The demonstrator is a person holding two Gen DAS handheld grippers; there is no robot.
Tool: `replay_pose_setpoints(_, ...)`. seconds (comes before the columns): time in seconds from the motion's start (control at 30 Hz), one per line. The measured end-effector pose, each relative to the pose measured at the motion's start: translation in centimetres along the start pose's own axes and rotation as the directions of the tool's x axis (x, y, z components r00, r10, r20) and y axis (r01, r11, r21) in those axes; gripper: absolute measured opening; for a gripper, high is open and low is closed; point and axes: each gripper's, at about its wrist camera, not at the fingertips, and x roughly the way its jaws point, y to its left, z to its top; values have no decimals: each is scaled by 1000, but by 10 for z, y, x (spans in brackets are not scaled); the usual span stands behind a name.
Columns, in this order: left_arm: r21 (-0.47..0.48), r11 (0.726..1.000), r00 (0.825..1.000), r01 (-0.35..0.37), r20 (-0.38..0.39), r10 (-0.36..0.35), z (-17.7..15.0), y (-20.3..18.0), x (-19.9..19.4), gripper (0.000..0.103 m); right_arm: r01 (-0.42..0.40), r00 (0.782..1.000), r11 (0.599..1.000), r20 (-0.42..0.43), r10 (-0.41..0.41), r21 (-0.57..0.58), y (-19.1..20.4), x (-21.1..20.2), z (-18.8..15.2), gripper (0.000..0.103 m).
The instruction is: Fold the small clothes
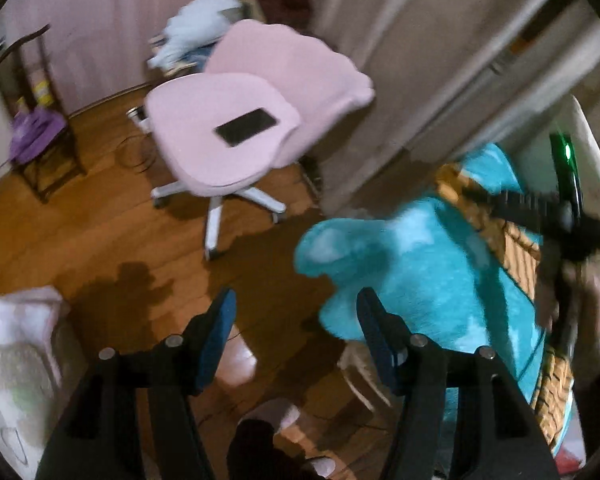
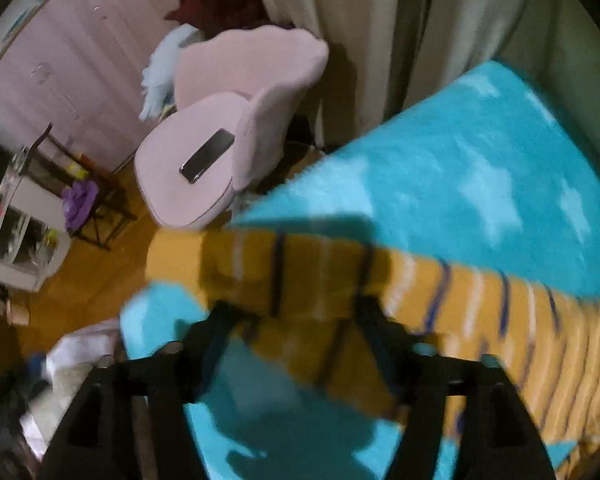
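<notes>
Judging progress from both wrist views: the fold looks early, with no finished fold visible.

Task item: a small mustard-yellow knit garment with dark blue and white stripes (image 2: pixel 380 280). It lies stretched in a long band across a turquoise fleece blanket with pale star shapes (image 2: pixel 480 168), which covers the work surface. One end of the garment reaches the blanket's edge near the floor side. Motion blur hides whether it is a sleeve, a leg or a whole piece.

Right gripper (image 2: pixel 292 308): jaws stand apart, tips at the near edge of the striped band. Whether they touch the cloth cannot be told through the blur. Nothing is clamped between them.

Left gripper (image 1: pixel 296 308): jaws wide apart and empty, out over the wooden floor (image 1: pixel 80 232), just beside the blanket's hanging edge. In this view the striped garment shows only as a strip at the right.

Background, not involved: a pink upholstered swivel chair (image 1: pixel 220 136) carrying a black smartphone (image 1: pixel 246 126).

Remaining, as a judgement: grasp an end, bring it over, flatten, then repeat. Essentially all folding is left.
</notes>
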Motion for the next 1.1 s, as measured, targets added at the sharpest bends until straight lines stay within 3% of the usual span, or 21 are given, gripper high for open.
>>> replay_pose_setpoints(0.13,-58,998,1000,-24,19,25,-5,21,-9,62,-10,998,998,60,14,-57,22,5,50,79)
replay_pose_setpoints(0.23,-86,996,999,-21,29,24,-5,27,-12,62,-2,994,999,107,7,-46,26,-9,65,80)
replay_pose_setpoints(0.3,-90,996,999,-17,34,20,-7,26,-14,62,-32,993,999,111,37,-44,30,-22,52,80)
replay_pose_setpoints(0.4,-92,996,1000,-5,27,7,-6,22,-8,62,-12,997,990,76,23,-141,45,-21,21,80)
replay_pose_setpoints(0.57,-70,997,1000,17,6,-17,-7,7,-4,62,160,987,946,48,-153,-282,60,16,-19,75)
replay_pose_setpoints(0.63,-40,999,1000,16,9,-16,-7,-3,-5,62,189,980,946,111,-165,-264,59,16,-18,49)
replay_pose_setpoints(0.67,-29,999,1000,16,12,-15,-7,-7,-6,62,201,977,952,111,-179,-232,55,16,-15,26)
replay_pose_setpoints(0.7,-17,1000,1000,16,14,-16,-7,-11,-7,62,181,981,966,110,-162,-185,49,12,-11,9)
replay_pose_setpoints(0.77,-1,1000,1000,24,16,-24,-6,-21,-8,62,88,991,994,107,-81,-68,29,-3,-5,9)
replay_pose_setpoints(0.87,29,999,999,38,33,-39,-3,-40,-12,63,-35,987,998,159,26,53,4,-40,-12,9)
replay_pose_setpoints(0.97,72,996,997,59,52,-63,-2,-68,-18,63,-204,963,966,210,169,159,-30,-87,-39,10)
replay_pose_setpoints(1.1,149,984,992,92,76,-104,-11,-117,-34,63,-283,933,929,293,209,237,-80,-152,-91,10)
